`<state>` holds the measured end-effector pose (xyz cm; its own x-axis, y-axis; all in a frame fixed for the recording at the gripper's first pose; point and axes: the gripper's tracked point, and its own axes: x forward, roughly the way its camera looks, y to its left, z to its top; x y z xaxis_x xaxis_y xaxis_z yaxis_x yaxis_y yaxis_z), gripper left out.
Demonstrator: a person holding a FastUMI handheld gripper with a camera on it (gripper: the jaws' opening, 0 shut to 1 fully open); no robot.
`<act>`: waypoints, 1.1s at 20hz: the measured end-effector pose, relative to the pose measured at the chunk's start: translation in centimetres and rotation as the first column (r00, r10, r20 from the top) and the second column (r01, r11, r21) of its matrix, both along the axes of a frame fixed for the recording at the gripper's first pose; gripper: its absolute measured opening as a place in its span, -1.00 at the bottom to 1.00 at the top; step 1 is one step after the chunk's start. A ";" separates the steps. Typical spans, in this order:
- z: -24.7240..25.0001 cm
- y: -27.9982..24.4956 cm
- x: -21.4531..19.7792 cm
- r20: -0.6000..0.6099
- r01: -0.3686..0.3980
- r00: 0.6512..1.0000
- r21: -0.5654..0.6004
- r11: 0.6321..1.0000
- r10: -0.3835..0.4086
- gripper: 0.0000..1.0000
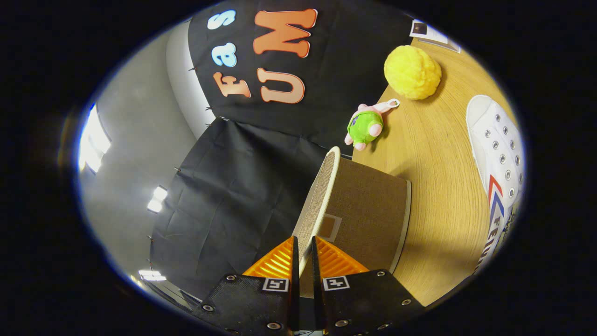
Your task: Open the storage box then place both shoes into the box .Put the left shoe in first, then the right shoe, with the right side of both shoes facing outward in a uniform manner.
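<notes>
Wood-grain tabletop (433,186), tilted steeply in view; black cloth wall behind it, grey wall and bright ceiling lights beyond.

Item 1: tool (303,254). Two orange ribbed fingers (275,266) on black mounts, each mount bearing a small square marker. Fingers drawn nearly together, pinching the thin pale-edged lid between them, one finger on each face.

Item 2: lid (319,191). Woven beige-brown fabric, cream rim. Raised on edge, running from between the fingers up and away from them. A small tan patch shows just ahead of the fingertips, on the side toward the box.

Item 3: box (373,210). Brown woven fabric, pale trim along its far edge. Stands on the tabletop, immediately beside the lifted lid and touching it along the hinge side. Interior cannot be seen.

Item 4: shoe (496,154). White canvas, metal eyelets, red and blue stripes on its side. Lies on the tabletop, well apart from the box, beyond and to the side of the fingers. Which foot it fits cannot be told.

Item 5: green toy (366,126). Small plush, pink limbs, white loop. On the tabletop beyond the box.

Item 6: yellow ball (413,72). Fluffy, round. Farther along the tabletop past the green toy.

Item 7: papers (431,35). Flat, at the tabletop's far end.
</notes>
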<state>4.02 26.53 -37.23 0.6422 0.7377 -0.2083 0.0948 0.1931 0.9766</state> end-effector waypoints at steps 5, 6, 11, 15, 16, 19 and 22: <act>-1.3 2.0 -0.8 -0.020 -0.045 0.999 -0.027 0.999 0.044 -0.38; -1.3 2.1 -0.5 -0.022 -0.035 0.999 -0.029 0.999 0.035 -0.32; 2.4 2.0 1.1 0.028 -0.005 1.000 -0.008 1.000 0.005 -0.93; 4.6 3.7 2.7 0.067 -0.052 0.996 -0.057 0.997 0.056 -0.95; 5.4 3.8 3.0 0.075 -0.058 0.995 -0.054 0.997 0.062 -0.95; 8.3 5.2 5.1 0.115 -0.062 0.991 -0.080 0.995 0.071 -0.95; 10.2 7.9 7.2 0.145 -0.090 0.983 -0.132 0.987 0.110 -0.95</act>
